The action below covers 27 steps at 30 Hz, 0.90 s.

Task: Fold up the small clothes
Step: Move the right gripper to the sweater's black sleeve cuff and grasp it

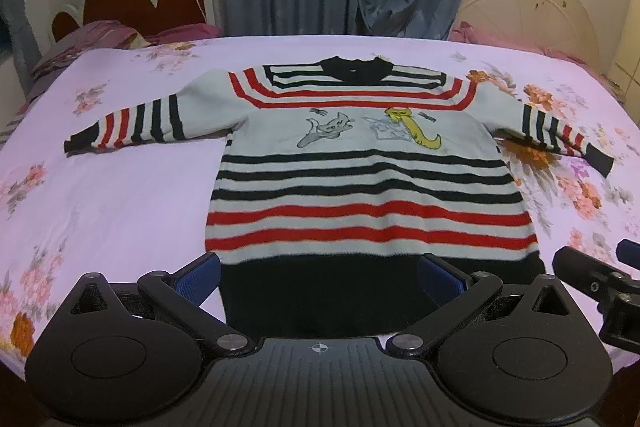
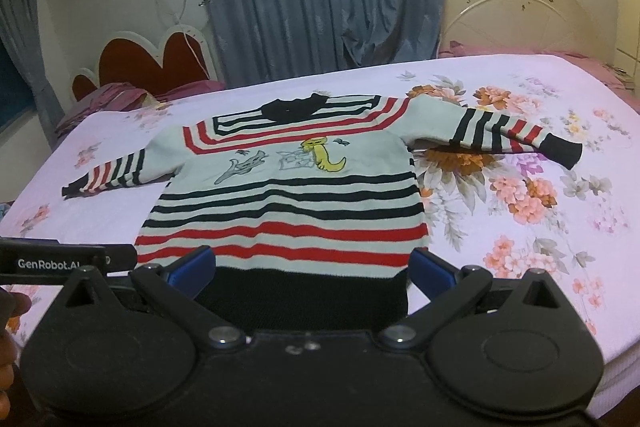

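Both grippers, left gripper and right gripper, spread wide above sweater hem.

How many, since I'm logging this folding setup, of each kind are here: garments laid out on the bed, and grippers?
White knitted sweater with red and black stripes: 1
Black two-finger grippers: 2, the left gripper and the right gripper
Total: 3

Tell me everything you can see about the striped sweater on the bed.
The striped sweater is a small knitted garment, pale with black and red stripes, a black collar and a broad black hem. Two cartoon cats, grey and yellow, decorate the chest. It lies flat and unfolded, front up, on the floral bedsheet, both sleeves spread sideways. The left gripper and right gripper, both open, hover by the hem; contact is unclear.
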{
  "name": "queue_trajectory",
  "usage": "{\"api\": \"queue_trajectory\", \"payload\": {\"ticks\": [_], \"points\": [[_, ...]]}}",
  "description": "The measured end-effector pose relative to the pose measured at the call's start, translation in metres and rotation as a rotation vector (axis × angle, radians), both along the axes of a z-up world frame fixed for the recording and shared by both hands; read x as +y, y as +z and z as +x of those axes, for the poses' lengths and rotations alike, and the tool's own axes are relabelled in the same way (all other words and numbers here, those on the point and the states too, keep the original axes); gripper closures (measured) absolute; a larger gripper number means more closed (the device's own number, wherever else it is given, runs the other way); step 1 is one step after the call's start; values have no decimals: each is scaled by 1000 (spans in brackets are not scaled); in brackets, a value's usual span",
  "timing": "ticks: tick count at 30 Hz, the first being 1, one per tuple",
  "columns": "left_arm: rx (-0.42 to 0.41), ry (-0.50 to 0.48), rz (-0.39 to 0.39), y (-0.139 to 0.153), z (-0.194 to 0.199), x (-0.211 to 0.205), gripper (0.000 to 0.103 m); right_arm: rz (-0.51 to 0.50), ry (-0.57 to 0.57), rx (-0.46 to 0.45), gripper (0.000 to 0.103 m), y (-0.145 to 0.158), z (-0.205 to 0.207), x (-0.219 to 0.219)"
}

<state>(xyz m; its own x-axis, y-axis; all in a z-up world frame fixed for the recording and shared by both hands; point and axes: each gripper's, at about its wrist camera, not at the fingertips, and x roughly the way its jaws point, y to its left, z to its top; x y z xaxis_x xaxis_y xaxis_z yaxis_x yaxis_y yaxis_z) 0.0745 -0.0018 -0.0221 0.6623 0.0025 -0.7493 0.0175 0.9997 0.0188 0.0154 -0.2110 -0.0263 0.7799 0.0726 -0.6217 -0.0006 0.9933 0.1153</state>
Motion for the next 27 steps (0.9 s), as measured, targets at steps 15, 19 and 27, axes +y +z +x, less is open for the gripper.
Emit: {"api": "queue_trajectory", "payload": {"ticks": [15,19,27], "points": [[11,-70,-38,-17,114,15,0,-10,-128,16,1,-8,82,0],[16,-83,-49,-22,141,19,0,-33,-168,14,1,-7,104,5],[-8,-162,-18,-30,179,9,0,-45,-281,22,2,-11,126,-9]]}}
